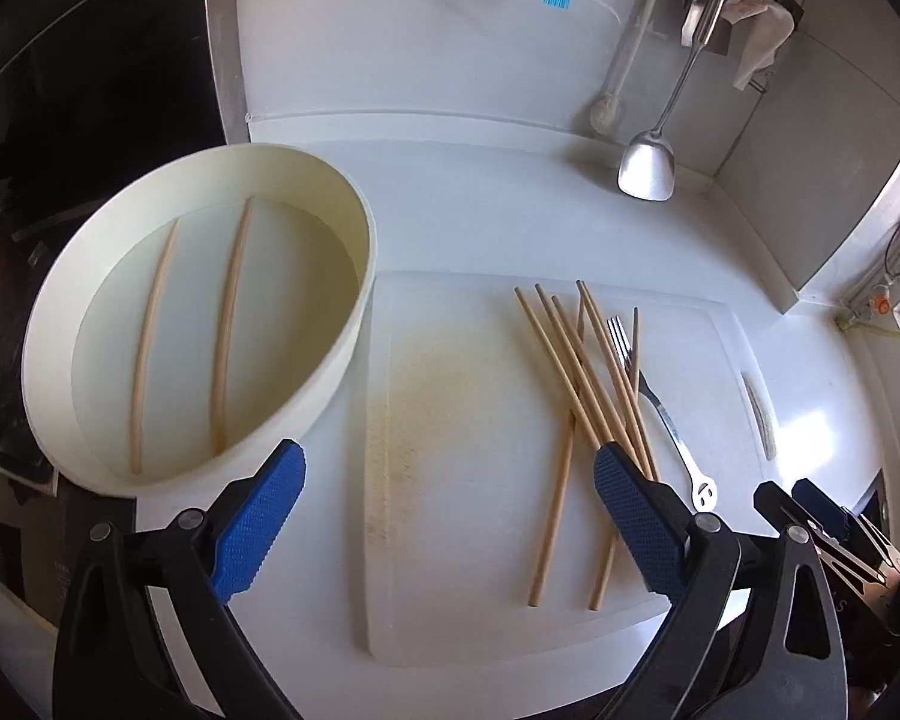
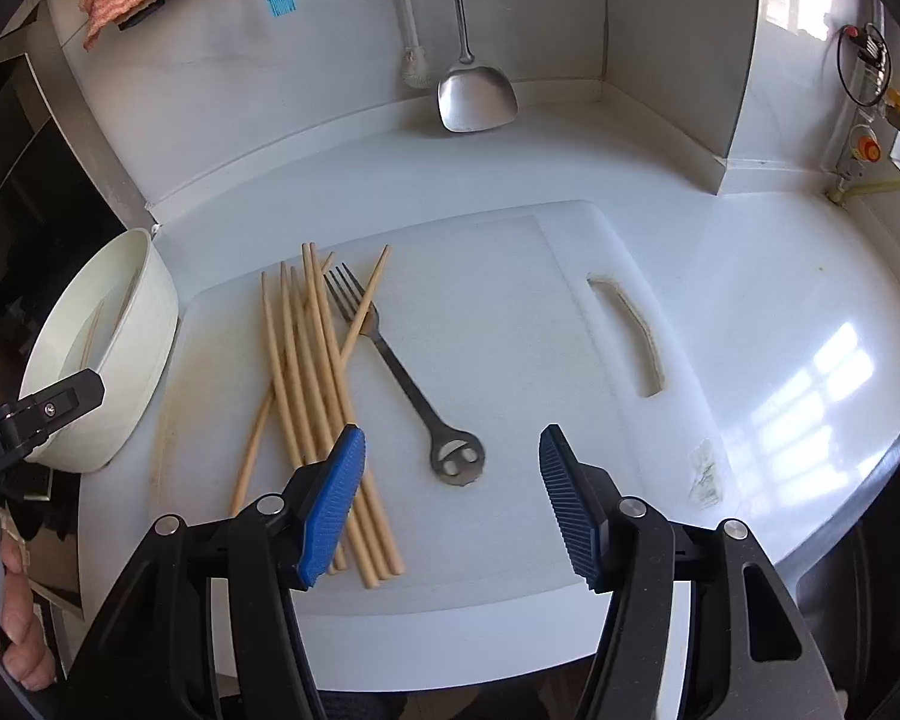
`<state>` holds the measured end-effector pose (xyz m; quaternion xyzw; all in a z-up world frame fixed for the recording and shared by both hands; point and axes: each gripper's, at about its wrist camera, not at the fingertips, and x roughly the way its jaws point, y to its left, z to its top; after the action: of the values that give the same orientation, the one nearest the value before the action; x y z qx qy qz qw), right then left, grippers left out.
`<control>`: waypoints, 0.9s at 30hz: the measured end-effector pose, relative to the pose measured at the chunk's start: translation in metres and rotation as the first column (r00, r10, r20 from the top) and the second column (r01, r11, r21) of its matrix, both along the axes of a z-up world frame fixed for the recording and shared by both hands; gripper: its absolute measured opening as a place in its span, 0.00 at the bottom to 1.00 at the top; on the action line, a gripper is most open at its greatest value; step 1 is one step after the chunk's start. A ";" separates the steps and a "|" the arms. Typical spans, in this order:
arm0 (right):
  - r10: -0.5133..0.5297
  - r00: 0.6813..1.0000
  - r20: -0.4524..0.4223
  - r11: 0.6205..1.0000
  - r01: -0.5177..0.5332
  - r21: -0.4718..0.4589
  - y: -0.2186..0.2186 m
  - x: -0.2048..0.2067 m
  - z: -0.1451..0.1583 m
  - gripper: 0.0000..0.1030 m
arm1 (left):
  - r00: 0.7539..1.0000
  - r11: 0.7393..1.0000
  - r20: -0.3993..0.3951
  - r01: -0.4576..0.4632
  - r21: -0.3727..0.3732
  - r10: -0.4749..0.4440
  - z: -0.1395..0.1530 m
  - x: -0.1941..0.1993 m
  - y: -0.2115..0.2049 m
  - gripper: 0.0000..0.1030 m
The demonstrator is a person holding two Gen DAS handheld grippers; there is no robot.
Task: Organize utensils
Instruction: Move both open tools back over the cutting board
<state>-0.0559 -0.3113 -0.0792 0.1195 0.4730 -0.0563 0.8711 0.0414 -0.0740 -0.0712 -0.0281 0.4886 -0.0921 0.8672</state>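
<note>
you hold both grippers above the white plastic cutting board point(image 2: 510, 324), and nothing is between the jaws of either one. the left gripper point(image 1: 450, 516) has its blue pads spread wide apart, over the stained bare part of the board, between the round cream-white plastic basin point(image 1: 354, 276) and the loose pile of light wooden chopsticks point(image 2: 312, 390). the right gripper point(image 2: 450, 504) stands partly open, with its left pad over the near ends of the pile and the slim metal fork with a round holed handle end point(image 2: 402, 372) lying between the pads farther ahead.

the step seems to be to take the next utensil from the board. the chopsticks cross each other and one lies over the fork near its tines, so i advise you to choose a stick at the top or the edge of the pile, not one that is under others. come down with the pads on both sides of one stick, near its middle, so it does not swing when you lift. close only when the stick sits well between the pads. keep the two grippers apart, because they are near each other over the board.

the basin stands just beside the left edge of the board. inside it lie two wooden chopsticks point(image 1: 228, 330), side by side and not touching, on the bottom. i cannot tell if there is water in it.
</note>
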 end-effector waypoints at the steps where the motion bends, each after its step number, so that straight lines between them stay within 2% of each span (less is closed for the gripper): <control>1: 0.029 1.000 0.009 1.000 -0.029 -0.007 -0.006 0.000 -0.002 0.56 | 1.000 1.000 0.000 -0.020 0.008 0.020 -0.002 -0.004 -0.006 0.93; 5: 0.119 0.993 0.010 0.993 -0.119 0.027 -0.031 0.005 -0.017 0.56 | 0.994 0.993 0.000 -0.105 0.058 0.105 -0.009 -0.019 -0.022 0.93; 9: 0.179 0.983 0.028 0.983 -0.180 0.025 -0.039 0.013 -0.023 0.56 | 0.990 0.987 0.014 -0.142 0.077 0.142 -0.012 -0.028 -0.029 0.93; 13: 0.189 0.980 0.063 0.980 -0.192 0.045 -0.039 0.019 -0.028 0.56 | 0.992 0.987 0.039 -0.127 0.103 0.124 -0.023 -0.024 -0.032 0.93; 18: 0.175 0.982 0.074 0.983 -0.178 0.034 -0.031 0.029 -0.041 0.56 | 0.995 0.988 0.047 -0.089 0.128 0.083 -0.053 -0.013 -0.036 0.93; 27: 0.214 0.965 0.148 0.976 -0.219 0.018 -0.017 0.037 -0.054 0.56 | 0.993 0.992 0.112 -0.038 0.117 0.025 -0.084 -0.012 -0.046 0.93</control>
<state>-0.0186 -0.3281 -0.1334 0.0856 0.4193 0.0562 0.9021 0.0296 -0.1196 -0.1550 0.0210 0.4442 -0.0507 0.8942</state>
